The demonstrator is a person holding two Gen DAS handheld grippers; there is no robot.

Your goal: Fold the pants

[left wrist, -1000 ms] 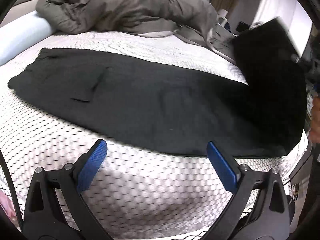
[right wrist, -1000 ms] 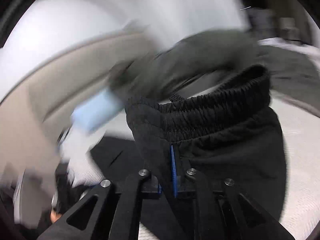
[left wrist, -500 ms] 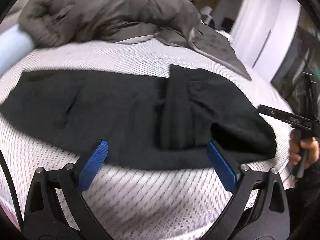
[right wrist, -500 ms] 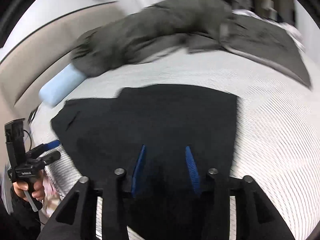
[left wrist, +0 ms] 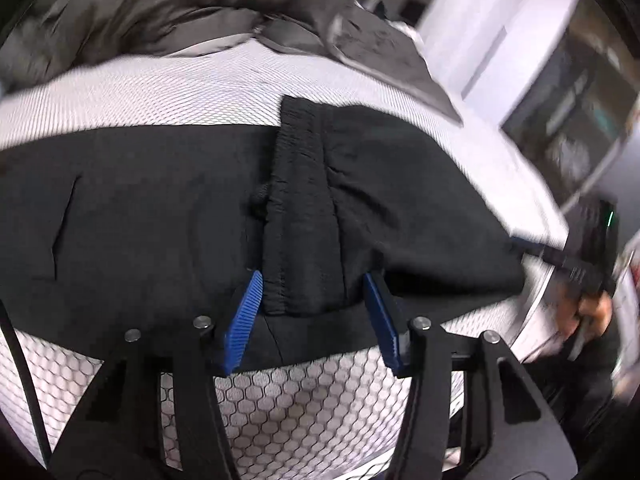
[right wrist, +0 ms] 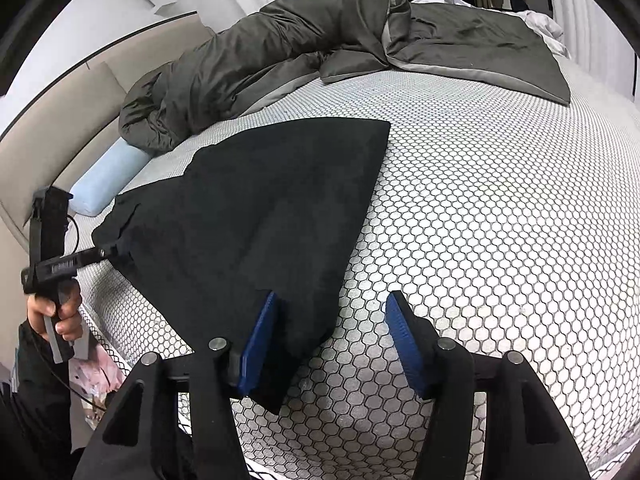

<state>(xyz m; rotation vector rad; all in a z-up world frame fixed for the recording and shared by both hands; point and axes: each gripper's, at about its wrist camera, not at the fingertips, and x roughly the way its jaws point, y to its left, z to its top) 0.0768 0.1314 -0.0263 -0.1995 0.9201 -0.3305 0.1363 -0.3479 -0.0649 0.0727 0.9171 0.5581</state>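
Black pants (left wrist: pixel 168 216) lie on the bed, folded over so the elastic waistband (left wrist: pixel 300 208) lies across the legs. My left gripper (left wrist: pixel 312 316) is open, its blue pads either side of the waistband's near end. In the right wrist view the pants (right wrist: pixel 256 208) lie folded, and my right gripper (right wrist: pixel 334 340) is open over their near fold corner, the left pad on cloth. The right gripper also shows in the left wrist view (left wrist: pixel 520 246), and the left gripper in the right wrist view (right wrist: pixel 108 254).
A honeycomb-patterned mattress cover (right wrist: pixel 480 220). A grey duvet (right wrist: pixel 304 44) is bunched along the far side. A light blue bolster (right wrist: pixel 108 178) lies at the headboard. The bed edge (left wrist: pixel 320 448) is just below my left gripper.
My right gripper carried the waistband over the legs, let it go and opened. My left gripper moved in over the waistband's near end and narrowed its opening.
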